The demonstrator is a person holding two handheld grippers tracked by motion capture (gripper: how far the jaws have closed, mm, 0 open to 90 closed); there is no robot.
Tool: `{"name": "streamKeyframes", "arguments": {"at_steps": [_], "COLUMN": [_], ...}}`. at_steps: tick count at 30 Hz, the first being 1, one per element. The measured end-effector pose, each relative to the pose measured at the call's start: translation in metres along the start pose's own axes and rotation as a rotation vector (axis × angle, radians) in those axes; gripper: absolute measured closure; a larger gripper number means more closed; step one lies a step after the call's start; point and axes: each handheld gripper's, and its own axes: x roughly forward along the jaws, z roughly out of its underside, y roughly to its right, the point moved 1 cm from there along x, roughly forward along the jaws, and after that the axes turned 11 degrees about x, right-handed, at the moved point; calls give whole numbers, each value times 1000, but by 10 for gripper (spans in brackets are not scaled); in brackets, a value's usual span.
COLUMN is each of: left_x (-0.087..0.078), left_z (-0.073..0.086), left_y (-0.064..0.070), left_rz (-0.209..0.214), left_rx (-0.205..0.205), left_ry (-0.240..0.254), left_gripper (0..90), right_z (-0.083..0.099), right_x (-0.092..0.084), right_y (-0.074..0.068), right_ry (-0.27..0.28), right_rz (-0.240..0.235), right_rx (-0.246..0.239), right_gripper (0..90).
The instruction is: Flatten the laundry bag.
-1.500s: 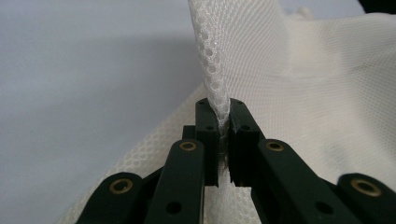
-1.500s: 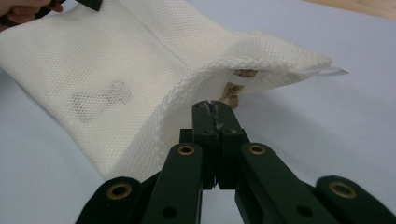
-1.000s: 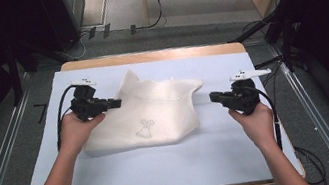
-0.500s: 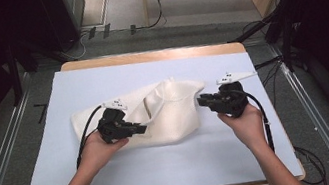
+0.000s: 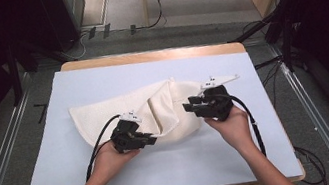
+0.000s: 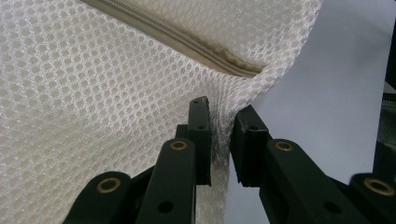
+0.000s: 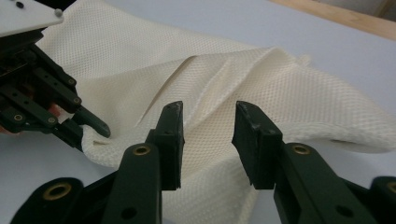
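Folding goes best if both let go cleanly: left claw [image 6: 219, 140], just opening, has mesh bag [image 5: 155, 109] between its jaws; right claw [image 7: 208, 140] gapes, just opened, empty.

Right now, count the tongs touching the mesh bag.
2. The left tongs meet the mesh bag at its near edge, mesh between the jaws; the right tongs touch its right side.

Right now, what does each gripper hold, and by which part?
Neither grips: the jaws have just been opening. The left gripper has a fold of the mesh bag loose between its jaws; the right gripper is open above it.
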Motion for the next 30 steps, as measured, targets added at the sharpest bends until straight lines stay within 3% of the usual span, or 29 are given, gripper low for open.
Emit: {"name": "streamKeyframes", "arguments": {"at_steps": [4,8,11,14,18,25,30], "left_x": [1,-3,-9,-13,-21,-46,-59], "left_z": [4,4,3,3,4,6,12], "left_y": [-5,-5,-4,-2,-2,-11,-29], "left_rz": [33,58,46,53,50,2,-83], "left_rx": [-50,-51,-35,-44,-49,-55,-77], "left_ry": [25,32,17,24,42,83,60], "left_gripper": [724,664,634,603,578,565,545], "right_z": [3,8,12,16,23,37,40], "right_x": [12,22,33,42,55,76,83], "right_y": [-8,-16,-20,-20,-19,-11,-10], "right_ry": [-22,-41,-64,-89,-116,-196,-207], "right_rz": [-9,-27,-28,-36,-15,-6,0], "right_rx": [-16,-20,-23,-13,-14,-8,-10], "right_gripper": [585,554,502,478,462,495,518]}}
